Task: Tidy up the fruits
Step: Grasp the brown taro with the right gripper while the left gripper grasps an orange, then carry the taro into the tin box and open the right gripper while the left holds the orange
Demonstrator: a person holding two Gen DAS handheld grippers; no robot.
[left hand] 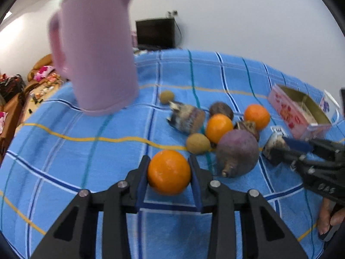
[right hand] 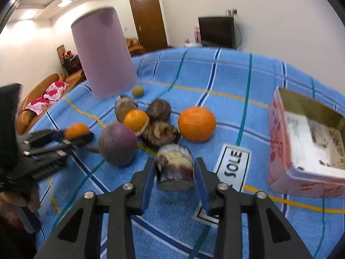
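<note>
1. On the blue checked cloth (left hand: 64,161), two hand-held grippers are working at once, each closing on one item from the loose heap of produce.
2. Nearest the pink kettle's side, the left gripper (left hand: 169,171) is clamping an orange (left hand: 169,172) between its blue pads; the fruit is sitting squarely between the fingers, which looks like a firm hold for lifting.
3. Across from it, the right gripper (right hand: 175,172) is pinching a cut, husky stump of root or stem (right hand: 175,169) from both sides, jaws drawn in narrow against it. I cannot tell exactly what that item is.
4. Both tools are pointing steeply down at the cloth, probably so the fingers straddle each piece without nudging its neighbours.
5. Beside the right gripper, the pink box (right hand: 278,146) is lying open with a pale liner inside; I am guessing it is where the sorted pieces go.
6. Crowding the middle are a purple round root (right hand: 117,144), two more oranges (right hand: 196,123), a dark brown ball (right hand: 159,109), a frayed husk (right hand: 160,135) and two small tan fruits (left hand: 198,143).
7. Standing behind the heap, the tall pink kettle (left hand: 97,49) is looming over the left side, so a raised left arm could be brushing it.
8. Lying touching or just beside one another, the piled pieces may be rolling once one is pulled away.
</note>
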